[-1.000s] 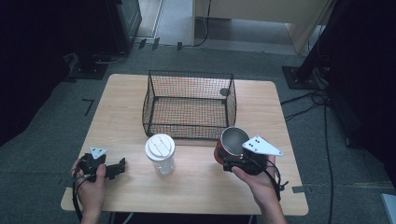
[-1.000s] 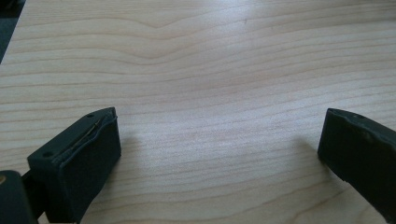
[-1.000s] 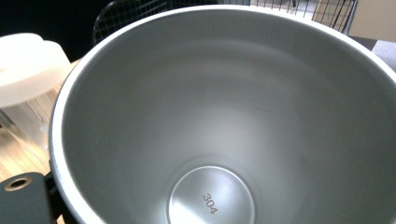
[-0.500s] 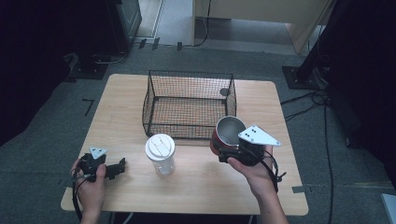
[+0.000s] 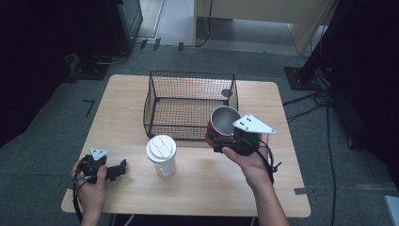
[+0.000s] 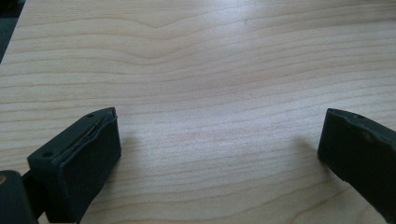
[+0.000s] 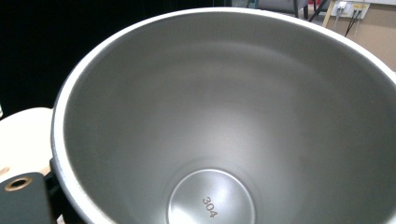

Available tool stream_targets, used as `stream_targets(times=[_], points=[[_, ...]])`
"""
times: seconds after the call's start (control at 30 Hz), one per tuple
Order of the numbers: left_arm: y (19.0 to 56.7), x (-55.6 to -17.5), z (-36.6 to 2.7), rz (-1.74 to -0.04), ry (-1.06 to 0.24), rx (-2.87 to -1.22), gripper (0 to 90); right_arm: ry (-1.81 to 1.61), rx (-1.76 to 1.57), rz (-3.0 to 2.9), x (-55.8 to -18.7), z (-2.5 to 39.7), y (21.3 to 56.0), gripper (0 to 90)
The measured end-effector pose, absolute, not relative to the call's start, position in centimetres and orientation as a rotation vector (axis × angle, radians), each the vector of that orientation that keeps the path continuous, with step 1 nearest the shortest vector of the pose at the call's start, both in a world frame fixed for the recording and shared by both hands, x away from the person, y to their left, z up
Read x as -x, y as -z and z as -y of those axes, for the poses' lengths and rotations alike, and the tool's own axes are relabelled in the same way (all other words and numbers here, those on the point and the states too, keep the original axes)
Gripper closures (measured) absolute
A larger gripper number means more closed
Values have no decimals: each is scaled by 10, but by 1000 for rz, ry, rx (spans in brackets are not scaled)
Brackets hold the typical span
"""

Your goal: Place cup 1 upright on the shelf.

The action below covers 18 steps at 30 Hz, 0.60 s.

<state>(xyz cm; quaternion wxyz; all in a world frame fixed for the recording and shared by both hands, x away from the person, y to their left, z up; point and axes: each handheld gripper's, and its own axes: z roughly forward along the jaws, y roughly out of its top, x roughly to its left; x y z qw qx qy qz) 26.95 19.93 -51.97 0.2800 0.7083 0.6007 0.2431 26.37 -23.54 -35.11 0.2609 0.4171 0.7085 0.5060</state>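
Observation:
A red metal cup (image 5: 223, 123) with a bare steel inside (image 7: 210, 130) hangs tilted above the table, just in front of the wire basket's (image 5: 155, 108) front right corner. My right gripper (image 5: 220, 142) is shut on its wall, with the grey plate on top. Stamped on the cup's bottom is "304". One black finger (image 7: 22, 200) pokes up beside the rim. A white lidded cup (image 5: 161, 153) stands in front of the basket. My left gripper (image 5: 120, 168) rests at the table's front left, open, with bare wood between its fingers (image 6: 79, 158).
The black wire basket stands at the middle back of the wooden table (image 5: 273, 188); a small dark round thing (image 5: 226, 92) is at its far right corner. Cables (image 5: 320, 101) trail on the grey floor to the right.
My right gripper has lifted the red cup off the table and carried it up and toward the basket's front right corner. The left gripper has stayed put.

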Motion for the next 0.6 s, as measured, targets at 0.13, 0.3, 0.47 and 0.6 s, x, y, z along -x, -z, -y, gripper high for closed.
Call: stream_targets(times=[0.13,0.3,0.47,0.6], points=[[520,-270,-199,-1610,-652,-1900,1,-1362,-1121,-1919,-274,228,346,76],[520,-270,-199,-1610,-652,-1900,1,-1360,-1118,-1914,-284,221,342,76],[520,-270,-199,-1610,-652,-1899,1,-1362,-1121,-1910,-291,217,340,76],[520,-270,-199,-1610,-652,-1899,1,-1352,-1125,-1907,-299,214,339,77]])
